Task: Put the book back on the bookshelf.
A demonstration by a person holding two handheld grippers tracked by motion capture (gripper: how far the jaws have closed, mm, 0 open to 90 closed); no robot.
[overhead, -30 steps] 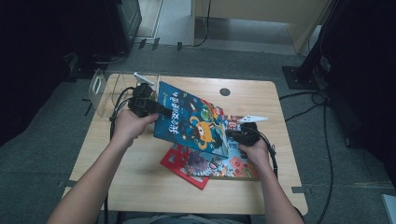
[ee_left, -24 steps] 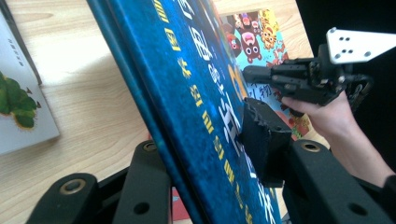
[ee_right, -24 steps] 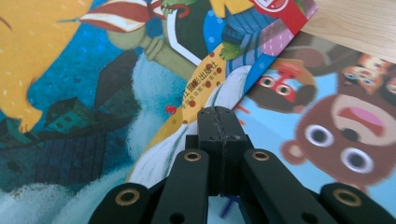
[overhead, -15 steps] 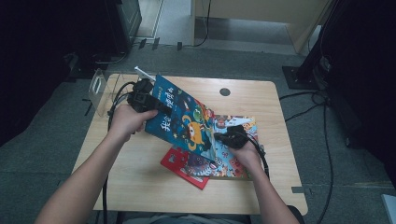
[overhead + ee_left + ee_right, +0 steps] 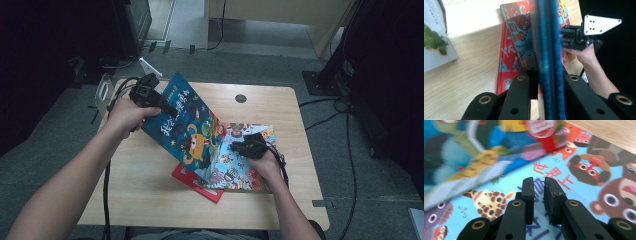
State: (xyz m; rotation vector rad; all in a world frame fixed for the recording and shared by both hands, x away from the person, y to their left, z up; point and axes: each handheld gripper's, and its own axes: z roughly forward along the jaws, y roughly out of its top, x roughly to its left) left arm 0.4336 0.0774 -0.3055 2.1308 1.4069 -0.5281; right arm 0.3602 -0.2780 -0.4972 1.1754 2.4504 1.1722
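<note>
Two grippers are working over a stack of picture books on a wooden table (image 5: 150, 185). In the high view, the left gripper (image 5: 167, 107) is sitting in the upper left of the frame, and its jaws are clamping the upper edge of a dark blue book (image 5: 187, 127), which is tilting up off the stack with its lower edge resting near the middle of the frame. In the left gripper view, this blue book (image 5: 549, 50) is running edge-on between the two black jaws at the bottom centre, and the pads are pressing on it from both sides; these jaws have just been closing onto it. Below it, a light blue book (image 5: 240, 160) covered in cartoon animals is lying flat at centre right, and a red book (image 5: 192, 182) is peeking out beneath it at lower centre.

The right gripper (image 5: 235, 146) is hovering over the light blue book at centre right of the high view, just beside the raised book's lower edge. In the right gripper view, its jaws are standing slightly parted at bottom centre with nothing between them, having just been opening, while the light blue book (image 5: 584, 185) is lying right under them and the blurred blue book (image 5: 474, 152) is slanting across the upper left.
</note>
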